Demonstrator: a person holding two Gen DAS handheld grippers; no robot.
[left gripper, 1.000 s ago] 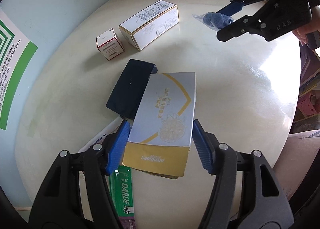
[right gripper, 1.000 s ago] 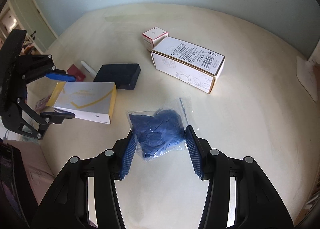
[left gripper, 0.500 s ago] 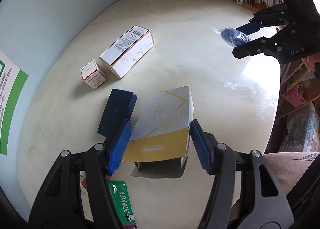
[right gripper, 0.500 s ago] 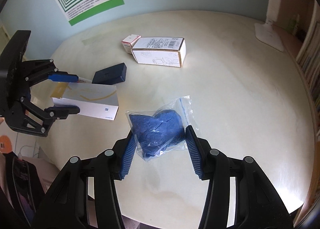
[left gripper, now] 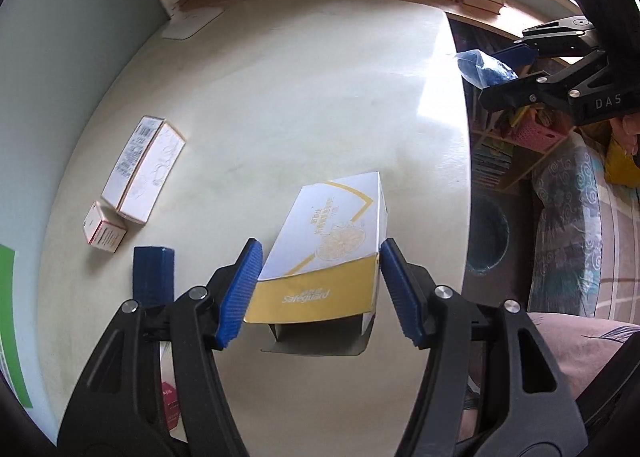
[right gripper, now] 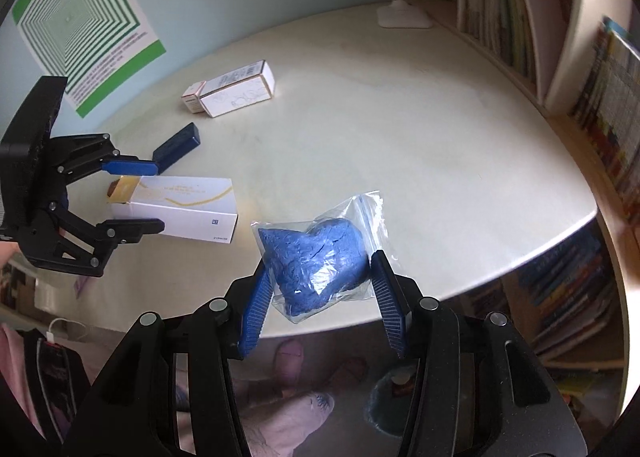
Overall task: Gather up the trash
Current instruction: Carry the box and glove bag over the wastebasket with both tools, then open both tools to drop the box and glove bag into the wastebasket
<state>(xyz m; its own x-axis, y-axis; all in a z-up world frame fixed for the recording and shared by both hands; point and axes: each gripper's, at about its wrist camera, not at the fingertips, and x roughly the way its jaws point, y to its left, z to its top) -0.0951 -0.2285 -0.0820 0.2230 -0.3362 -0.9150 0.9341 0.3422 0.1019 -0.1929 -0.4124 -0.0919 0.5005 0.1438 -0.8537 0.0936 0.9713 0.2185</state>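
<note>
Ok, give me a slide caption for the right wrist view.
Right gripper carries a bagged blue wad past the table edge.

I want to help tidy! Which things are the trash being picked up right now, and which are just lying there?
Being collected:
white-and-yellow cardboard soap box, in left tool
clear plastic bag of blue stuff, in right tool

Lying about:
long white carton
small white-and-red box
dark blue flat box

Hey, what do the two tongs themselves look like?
Both the left tongs and right tongs are matte black plastic linkages with silver pivot screws and ribbed blue pads. White letters "DAS" mark the right one's body. No cables are visible.
</note>
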